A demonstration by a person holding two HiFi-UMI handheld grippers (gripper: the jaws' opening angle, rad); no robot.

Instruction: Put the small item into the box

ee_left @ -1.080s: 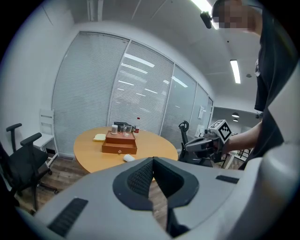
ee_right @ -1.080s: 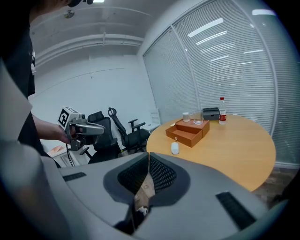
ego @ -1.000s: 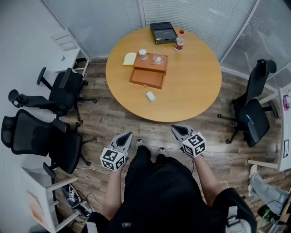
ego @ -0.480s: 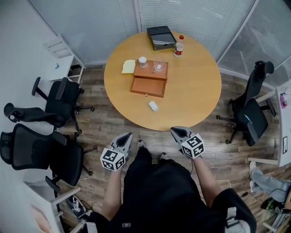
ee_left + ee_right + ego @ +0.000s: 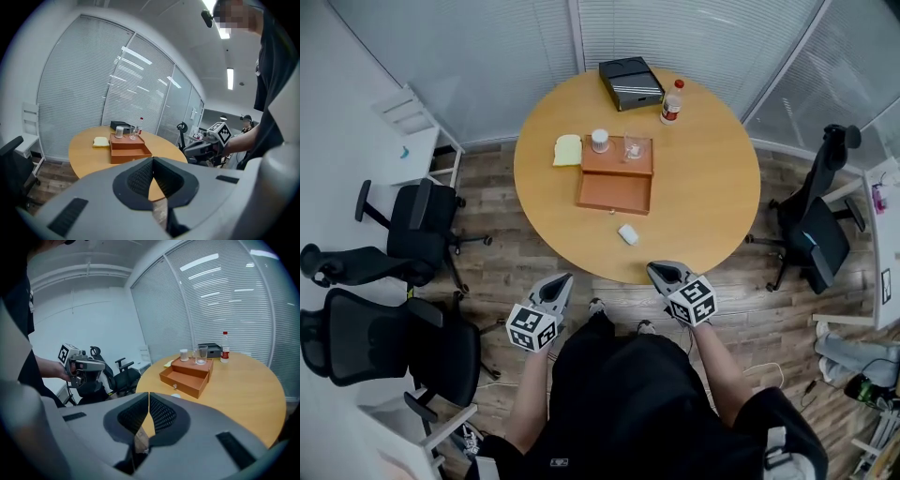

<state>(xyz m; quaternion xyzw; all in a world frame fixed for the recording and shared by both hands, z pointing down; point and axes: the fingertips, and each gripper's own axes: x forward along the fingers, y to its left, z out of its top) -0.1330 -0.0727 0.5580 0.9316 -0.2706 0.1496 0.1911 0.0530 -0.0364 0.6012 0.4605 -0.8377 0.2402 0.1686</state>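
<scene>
On the near side of the orange wooden box point(image 5: 615, 178), apart from its front face, the small white rounded item point(image 5: 627, 233) lies bare on the round wooden table point(image 5: 712, 187). The item is outside the box and nothing touches it.

The box has two steps. Its upper step carries a white jar point(image 5: 600, 140) and a clear glass point(image 5: 633, 147). Its lower step has a front knob and appears to be a drawer drawn out, though this is uncertain.

Further out from the box, past the item and off the table edge, both tools hang in the air. The left gripper point(image 5: 562, 279) has its jaws together with nothing between them. The right gripper point(image 5: 657, 270) is likewise closed and empty.

Assessment: no step is complete. Remaining: approach, open one gripper, grasp the item, carry it to the box, release.
</scene>
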